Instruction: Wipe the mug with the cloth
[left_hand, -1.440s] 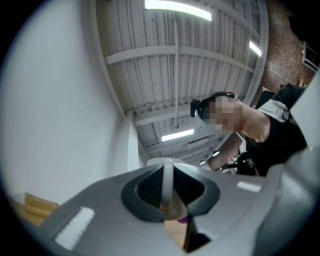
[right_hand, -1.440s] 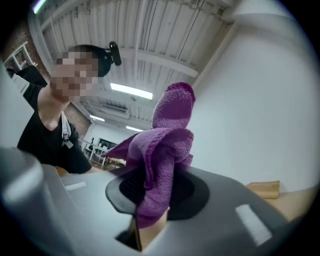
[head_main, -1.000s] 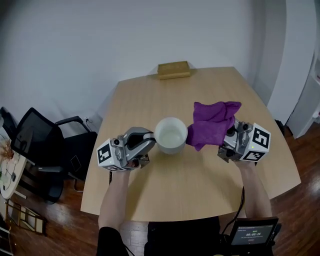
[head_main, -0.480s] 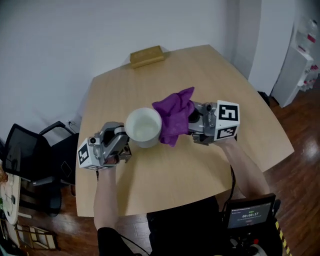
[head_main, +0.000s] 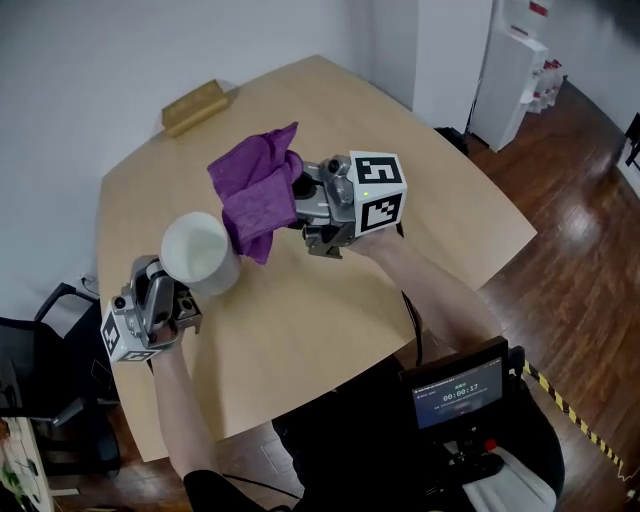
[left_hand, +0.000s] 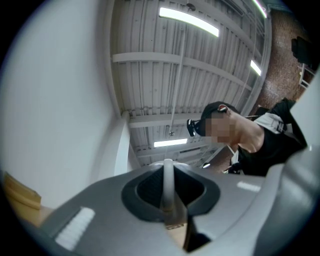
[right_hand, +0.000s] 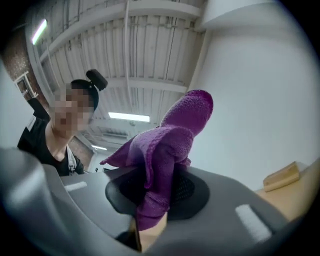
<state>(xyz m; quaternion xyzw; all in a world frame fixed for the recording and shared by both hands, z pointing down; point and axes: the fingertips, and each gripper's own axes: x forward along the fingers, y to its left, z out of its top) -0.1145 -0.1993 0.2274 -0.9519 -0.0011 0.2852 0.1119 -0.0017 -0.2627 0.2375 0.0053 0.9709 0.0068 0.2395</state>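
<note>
Centre left in the head view, my left gripper (head_main: 178, 300) is clamped on the white mug (head_main: 198, 250) (a thin white part sits between its jaws). My right gripper (head_main: 303, 203), at centre, pinches the purple cloth (head_main: 255, 190), which hangs against the mug's right side.

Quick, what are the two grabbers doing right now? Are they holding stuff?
The left gripper is closed, holding the white mug.
The right gripper is closed, holding the purple cloth.
</note>
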